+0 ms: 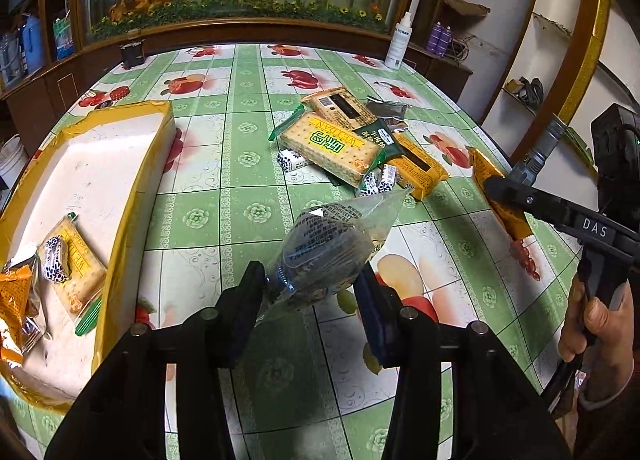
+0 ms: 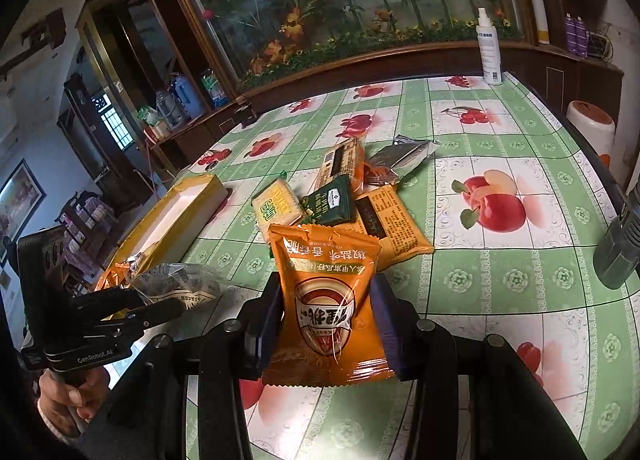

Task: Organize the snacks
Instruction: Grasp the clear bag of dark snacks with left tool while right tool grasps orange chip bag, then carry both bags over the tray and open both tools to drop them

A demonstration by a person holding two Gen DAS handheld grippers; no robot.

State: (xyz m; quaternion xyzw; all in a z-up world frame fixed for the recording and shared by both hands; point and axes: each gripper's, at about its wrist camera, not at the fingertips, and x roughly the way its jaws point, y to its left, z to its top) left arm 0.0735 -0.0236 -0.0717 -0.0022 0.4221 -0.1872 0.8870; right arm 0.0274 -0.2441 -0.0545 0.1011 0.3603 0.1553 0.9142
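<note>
Orange snack packet (image 2: 330,300) upright, clear snack bag (image 1: 324,248) tilted

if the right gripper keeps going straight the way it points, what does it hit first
Probably the snack pile: the right gripper, shut on the orange packet, points at the dark green packet, though depth is unclear.

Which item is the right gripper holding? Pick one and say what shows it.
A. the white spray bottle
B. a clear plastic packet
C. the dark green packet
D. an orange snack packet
D: in the right wrist view the right gripper has its fingers closed on either side of the orange snack packet, while the clear plastic packet sits in the left gripper.
</note>
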